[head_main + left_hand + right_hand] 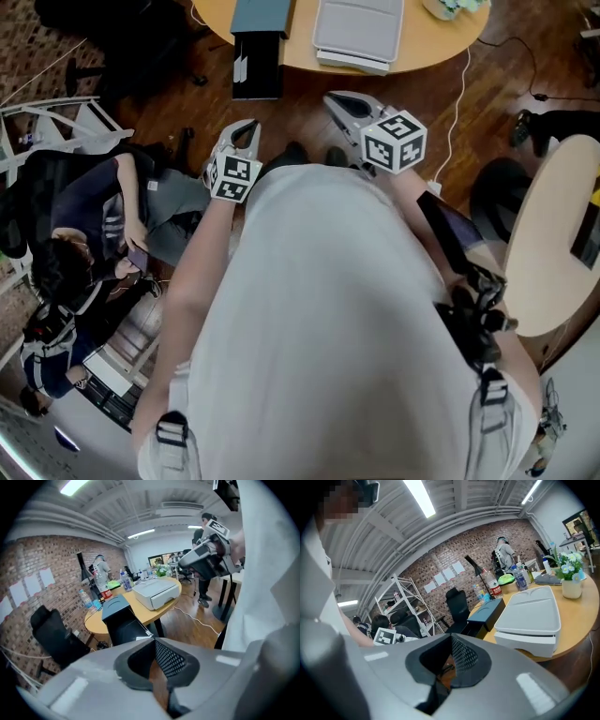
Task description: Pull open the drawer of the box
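Step in hand: approach, by my judgement. The drawer is not yet touched and neither claw is at the box.
Next move: judged to call for carrying one claw forward over the floor to the box's near face, parting its jaws and finding a hold on the drawer front. The other claw may need to steady the box so that it does not slide off the edge.
Worktop [427,37]: round and wooden, standing ahead of the person, with a strip of wooden floor between.
Box [359,28]: pale grey with a flat lid, at the worktop's near edge, its front face at or slightly past that edge.
Dark case [261,17]: at the same near edge, just beside the box on its left.
Drawer [525,637]: the lower band of the box's front reads as the drawer face, flush and closed. No handle can be made out.
Left claw [246,134]: clenched, jaws together with nothing between them, held up in front of the person's chest.
Right claw [349,105]: clenched likewise and empty, at chest level and slightly further forward.
Box relative to claws: ahead of both and well apart. The right claw is the nearer and points roughly at the box's near face. The left claw points more toward the dark case.
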Demonstrator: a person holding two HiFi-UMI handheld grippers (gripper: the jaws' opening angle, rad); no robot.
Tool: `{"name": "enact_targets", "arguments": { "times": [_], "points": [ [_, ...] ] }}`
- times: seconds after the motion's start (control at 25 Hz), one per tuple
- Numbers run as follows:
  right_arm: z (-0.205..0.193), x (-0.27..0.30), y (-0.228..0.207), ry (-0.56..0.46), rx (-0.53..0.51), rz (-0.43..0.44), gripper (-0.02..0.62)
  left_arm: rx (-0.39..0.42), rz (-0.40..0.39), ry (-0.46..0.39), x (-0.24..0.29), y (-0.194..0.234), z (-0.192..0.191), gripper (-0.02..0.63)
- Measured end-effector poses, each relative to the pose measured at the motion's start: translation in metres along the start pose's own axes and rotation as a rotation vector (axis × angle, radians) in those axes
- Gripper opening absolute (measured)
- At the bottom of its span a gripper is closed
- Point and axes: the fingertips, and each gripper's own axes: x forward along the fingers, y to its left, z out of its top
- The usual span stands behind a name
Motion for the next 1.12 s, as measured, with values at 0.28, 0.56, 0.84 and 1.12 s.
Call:
{"name": "enact_targets", "arguments": {
  "times": [0.28,0.56,0.84,1.12],
  "points": [
    [-0.02,0.02,0.044,0.033,-0.056,0.123,0.005,-0.274,0.014,-0.061,-0.049,-0.013,-0.026,0.006],
    [-0.048,0.018,0.09,0.076,-0.12,0.149,0.005,-0.441,-0.033,-0.219,-0.098,-0.041,-0.029,0.006],
    [-0.067,0.023,0.181,0.107,-0.289,0.27,0.005,-0.514,-0.034,-0.348,-0.16,-0.054,-0.036,0.006],
    [-0.095,0.011,0.228,0.13,-0.356,0.264,0.005,-0.521,-0.091,-0.427,-0.189,-0.079,-0.045,0.006]
  ]
}}
